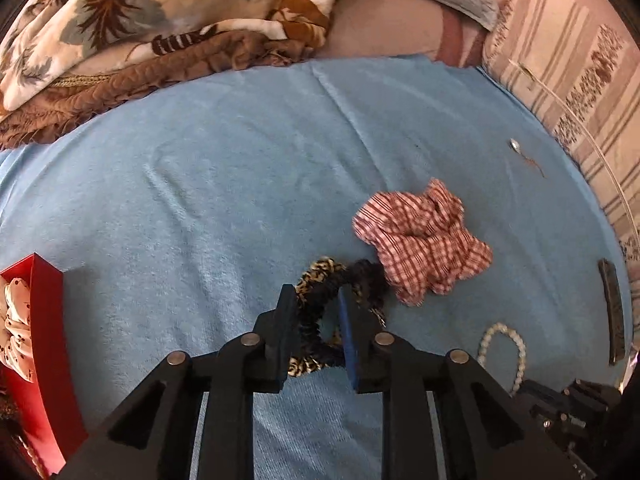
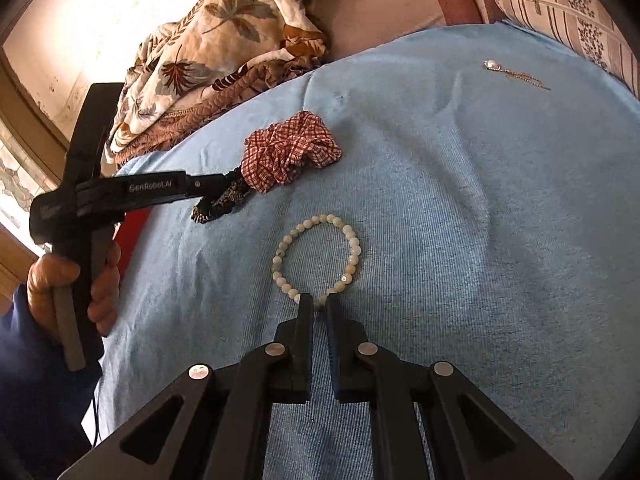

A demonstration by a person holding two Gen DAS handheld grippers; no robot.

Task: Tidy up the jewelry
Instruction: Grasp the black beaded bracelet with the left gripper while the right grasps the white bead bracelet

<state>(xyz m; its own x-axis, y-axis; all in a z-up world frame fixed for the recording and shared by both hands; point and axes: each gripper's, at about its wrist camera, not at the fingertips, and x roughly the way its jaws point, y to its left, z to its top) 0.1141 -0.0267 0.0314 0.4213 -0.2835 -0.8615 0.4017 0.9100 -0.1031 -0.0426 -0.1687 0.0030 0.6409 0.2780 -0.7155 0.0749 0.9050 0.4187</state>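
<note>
My left gripper [image 1: 316,300] is shut on a leopard-print scrunchie [image 1: 320,276], which hangs between its fingers over the blue towel [image 1: 200,184]; it also shows in the right wrist view [image 2: 224,200]. A red-checked scrunchie [image 1: 420,240] lies just beyond it, also seen in the right wrist view [image 2: 292,152]. My right gripper [image 2: 319,300] is shut on the near edge of a pale bead bracelet [image 2: 352,244] lying on the towel [image 2: 480,220]. A pearl pendant on a thin chain [image 2: 512,74] lies at the far right. A red box [image 1: 44,320] at the left holds a white spotted scrunchie [image 1: 16,328].
A leaf-print quilt [image 1: 120,20] is bunched along the far side of the bed. A striped pillow [image 1: 580,80] lies at the right. A dark bar-shaped hair clip [image 1: 612,312] lies at the towel's right edge.
</note>
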